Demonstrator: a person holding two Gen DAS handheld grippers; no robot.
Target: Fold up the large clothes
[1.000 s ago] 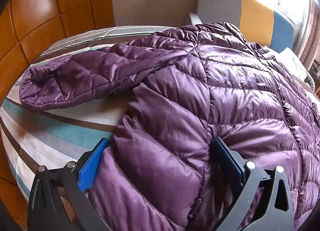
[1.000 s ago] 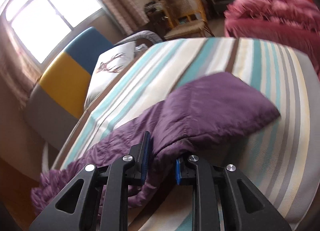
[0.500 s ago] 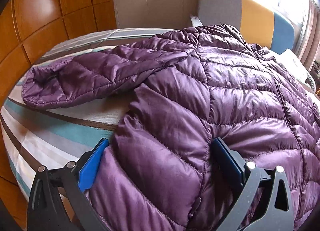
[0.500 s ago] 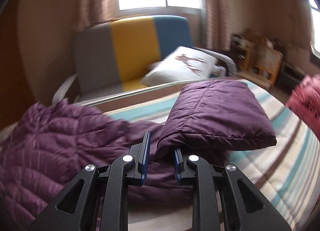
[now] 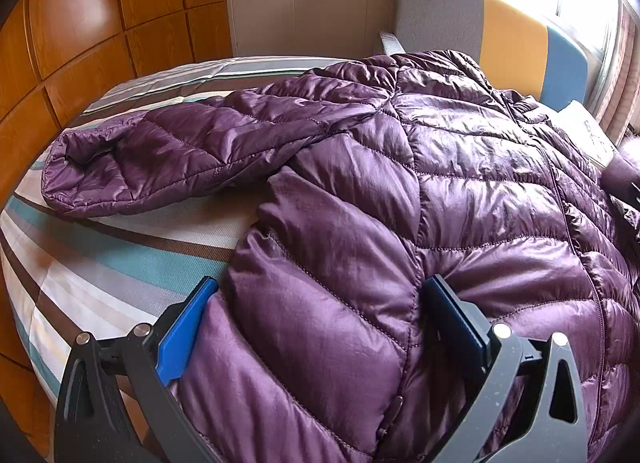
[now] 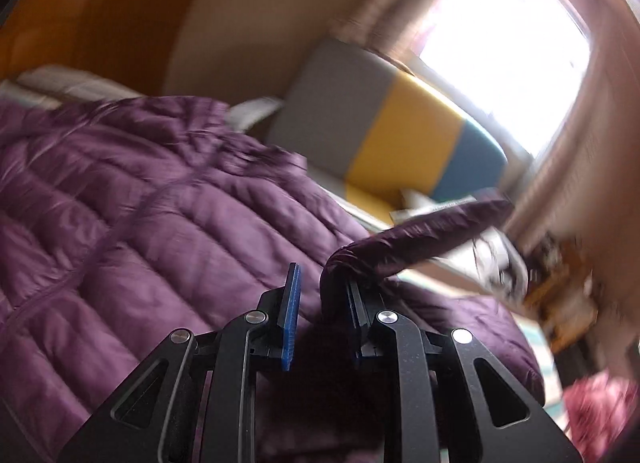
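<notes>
Left gripper (image 5: 320, 323), jaws wide, straddles the hem of the quilted purple puffer jacket (image 5: 460, 191); collar points away toward the striped sofa (image 5: 500, 27). Right gripper (image 6: 320, 303) is clamped on the jacket's lifted sleeve (image 6: 420, 239). Other sleeve (image 5: 192, 159) lies leftward across the striped bedsheet (image 5: 100, 275).

Left gripper (image 5: 320, 327): dark grey angular finger arms with triangular cut-outs, silver round pivot screws, blue flat pads (image 5: 182, 337). Right gripper (image 6: 320, 311): black arms, same screws, ridged blue pads

1 purple puffer jacket (image 5: 420, 199), 2 sleeves (image 5: 192, 151) (image 6: 424, 239), 1 striped bed (image 5: 100, 263), 1 tricolor sofa (image 5: 508, 39), 1 cushion (image 5: 592, 135), 2 grippers (image 5: 320, 327) (image 6: 324, 303).
</notes>
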